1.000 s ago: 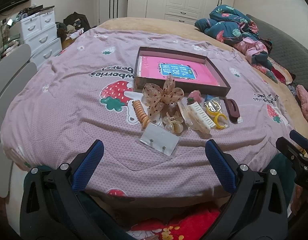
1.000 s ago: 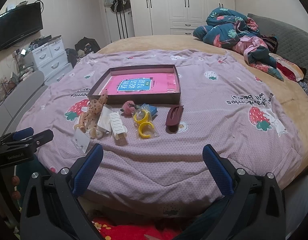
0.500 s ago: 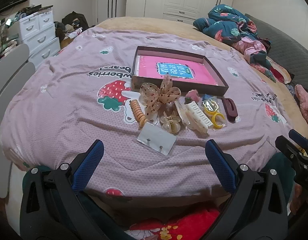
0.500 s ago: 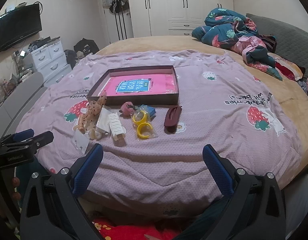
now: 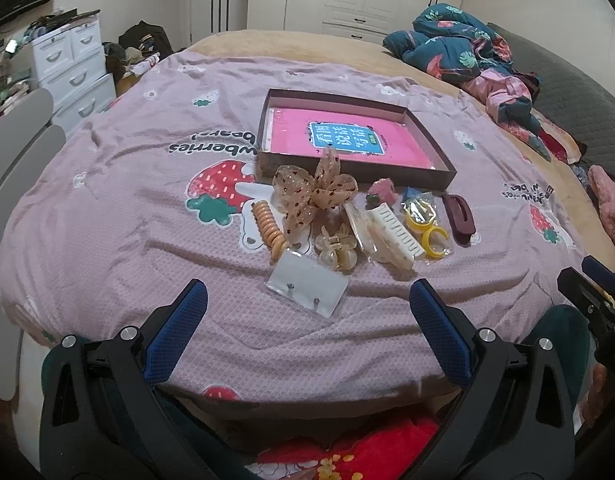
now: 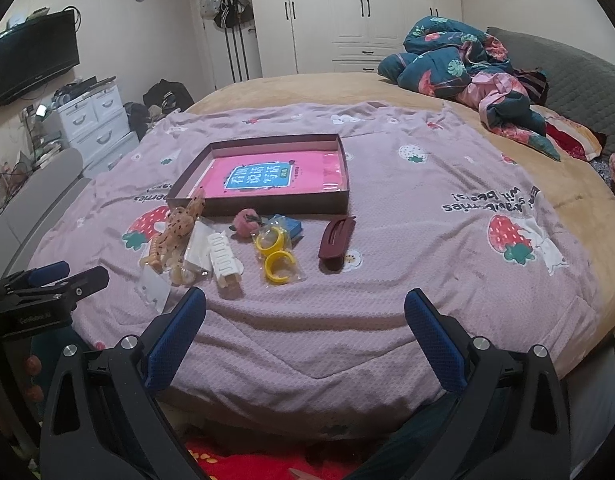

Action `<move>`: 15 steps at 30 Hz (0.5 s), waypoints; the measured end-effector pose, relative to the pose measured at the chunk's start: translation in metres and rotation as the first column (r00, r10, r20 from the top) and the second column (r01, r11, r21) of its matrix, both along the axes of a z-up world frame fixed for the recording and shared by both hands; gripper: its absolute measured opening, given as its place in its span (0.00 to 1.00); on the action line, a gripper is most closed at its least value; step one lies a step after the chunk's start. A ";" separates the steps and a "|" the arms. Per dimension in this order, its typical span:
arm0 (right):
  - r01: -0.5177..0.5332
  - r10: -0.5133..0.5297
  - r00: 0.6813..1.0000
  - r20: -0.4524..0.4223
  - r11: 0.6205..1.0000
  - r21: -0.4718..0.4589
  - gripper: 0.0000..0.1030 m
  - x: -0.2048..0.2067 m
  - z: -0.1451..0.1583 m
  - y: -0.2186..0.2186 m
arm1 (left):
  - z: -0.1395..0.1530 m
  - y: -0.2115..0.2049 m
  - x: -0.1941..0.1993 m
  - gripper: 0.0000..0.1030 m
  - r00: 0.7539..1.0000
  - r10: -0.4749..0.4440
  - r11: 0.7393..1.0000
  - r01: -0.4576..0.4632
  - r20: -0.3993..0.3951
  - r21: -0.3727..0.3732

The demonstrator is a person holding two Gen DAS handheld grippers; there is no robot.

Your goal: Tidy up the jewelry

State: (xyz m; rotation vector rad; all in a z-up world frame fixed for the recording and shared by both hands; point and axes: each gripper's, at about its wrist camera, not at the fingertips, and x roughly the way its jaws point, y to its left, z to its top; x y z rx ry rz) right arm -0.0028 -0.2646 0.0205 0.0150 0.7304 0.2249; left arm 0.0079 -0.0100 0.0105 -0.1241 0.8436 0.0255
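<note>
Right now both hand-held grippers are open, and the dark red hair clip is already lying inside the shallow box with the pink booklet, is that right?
Not quite. The dark red hair clip is not in the shallow box; it lies on the bedspread just in front of the box's right end, as the right wrist view shows. The rest holds: the left hand-held gripper and right hand-held gripper are open, and the pink booklet is in the box.

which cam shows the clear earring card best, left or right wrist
The left wrist view: the clear earring card lies flat just ahead of the open left gripper, unobstructed, both studs visible. In the right wrist view it sits far to the left, small and foreshortened, studs barely discernible.
</note>
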 end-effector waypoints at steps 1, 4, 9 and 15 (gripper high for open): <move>0.000 0.000 1.000 -0.001 1.000 -0.001 0.96 0.001 0.000 -0.001 | 0.000 -0.001 0.002 0.92 1.000 -0.002 1.000 0.002 0.000 -0.001; 0.002 -0.002 1.000 -0.002 1.000 -0.001 0.96 0.007 0.001 -0.002 | 0.001 0.000 0.011 0.92 1.000 -0.012 1.000 0.012 0.004 -0.007; -0.002 0.002 1.000 -0.001 1.000 -0.006 0.96 0.018 0.004 -0.004 | 0.002 0.000 0.029 0.92 1.000 -0.020 1.000 0.020 0.003 -0.009; -0.026 0.027 0.999 0.020 0.999 -0.024 0.96 0.033 0.010 0.003 | 0.000 0.008 0.058 0.92 1.000 0.002 1.000 -0.002 -0.021 -0.005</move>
